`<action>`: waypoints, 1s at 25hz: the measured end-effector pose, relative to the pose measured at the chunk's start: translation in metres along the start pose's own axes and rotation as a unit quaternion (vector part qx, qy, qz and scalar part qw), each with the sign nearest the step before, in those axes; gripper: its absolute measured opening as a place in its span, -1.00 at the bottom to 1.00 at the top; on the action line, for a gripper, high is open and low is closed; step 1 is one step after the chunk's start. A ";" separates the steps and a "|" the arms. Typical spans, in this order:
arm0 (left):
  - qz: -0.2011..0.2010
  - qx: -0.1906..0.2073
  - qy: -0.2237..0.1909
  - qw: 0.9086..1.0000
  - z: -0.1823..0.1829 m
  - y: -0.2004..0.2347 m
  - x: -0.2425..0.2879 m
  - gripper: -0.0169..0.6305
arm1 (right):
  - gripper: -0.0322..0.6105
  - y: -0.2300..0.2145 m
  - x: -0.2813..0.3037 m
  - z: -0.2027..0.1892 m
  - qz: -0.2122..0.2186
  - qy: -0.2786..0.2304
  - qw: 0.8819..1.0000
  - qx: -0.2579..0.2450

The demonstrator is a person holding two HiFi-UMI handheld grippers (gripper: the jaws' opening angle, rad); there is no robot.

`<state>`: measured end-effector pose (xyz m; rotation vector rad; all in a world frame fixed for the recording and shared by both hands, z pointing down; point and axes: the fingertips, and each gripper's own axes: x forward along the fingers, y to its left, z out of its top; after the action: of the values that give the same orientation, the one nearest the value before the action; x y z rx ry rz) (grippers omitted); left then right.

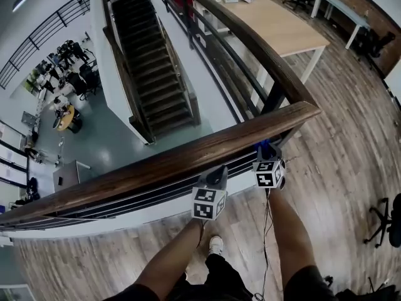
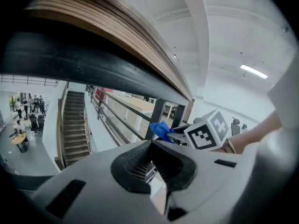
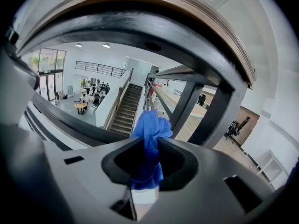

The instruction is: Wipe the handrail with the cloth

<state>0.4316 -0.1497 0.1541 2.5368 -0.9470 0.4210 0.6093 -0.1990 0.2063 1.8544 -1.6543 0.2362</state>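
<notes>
The blue cloth is pinched in the right tool, whose jaws are closed hard on its middle. A bunch of fabric is pushed out ahead of the tips and a tail hangs behind them. The left tool is seen with its jaws brought together and nothing is carried between them.

Now the relation that matters. The wooden handrail lies above and just beyond both tools, with the cloth at its near lower edge. Whether the fabric is touching the wood cannot be told from any view. The rail's long axis runs across the person's front, from low at the left up to the corner at the right. There a second run is joined to it and is led away beside the staircase below. The right tool is the one nearer that corner, close by the dark post, and the left tool is held just beside it, further along the rail. By this reading, the cloth would have to be lifted up and over onto the top face, and then drawn leftward along the grain. The wipe itself is judged not yet begun.

As for writing, none can be read. Only black-and-white square patterns are shown on the marker cubes, and no brand or label is made out on cloth, rail or tools. Papers lie on the desk beyond the rail, too small to be read.
</notes>
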 end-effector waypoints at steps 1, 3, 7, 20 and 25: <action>-0.007 -0.004 -0.003 1.000 0.002 -0.007 0.005 -0.93 | -0.61 -0.007 0.002 -0.002 -0.005 0.001 1.000 -0.003; -0.017 -0.008 -0.004 1.000 -0.001 -0.019 0.010 -0.93 | -0.61 -0.019 0.004 -0.010 -0.012 0.006 1.000 0.004; -0.024 -0.002 -0.002 1.000 -0.011 -0.023 0.003 -0.93 | -0.61 -0.027 0.006 -0.016 -0.014 0.009 0.999 0.032; 0.026 -0.037 -0.032 0.998 -0.055 0.054 -0.035 -0.93 | -0.61 0.040 -0.012 0.019 0.045 -0.116 0.990 0.063; 0.100 -0.062 -0.071 0.991 -0.086 0.133 -0.099 -0.93 | -0.61 0.176 -0.057 0.020 0.119 -0.159 0.977 0.080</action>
<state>0.2580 -0.1466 0.2231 2.3931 -1.2472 0.2324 0.4274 -0.1645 0.2194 1.8849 -2.1368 0.1837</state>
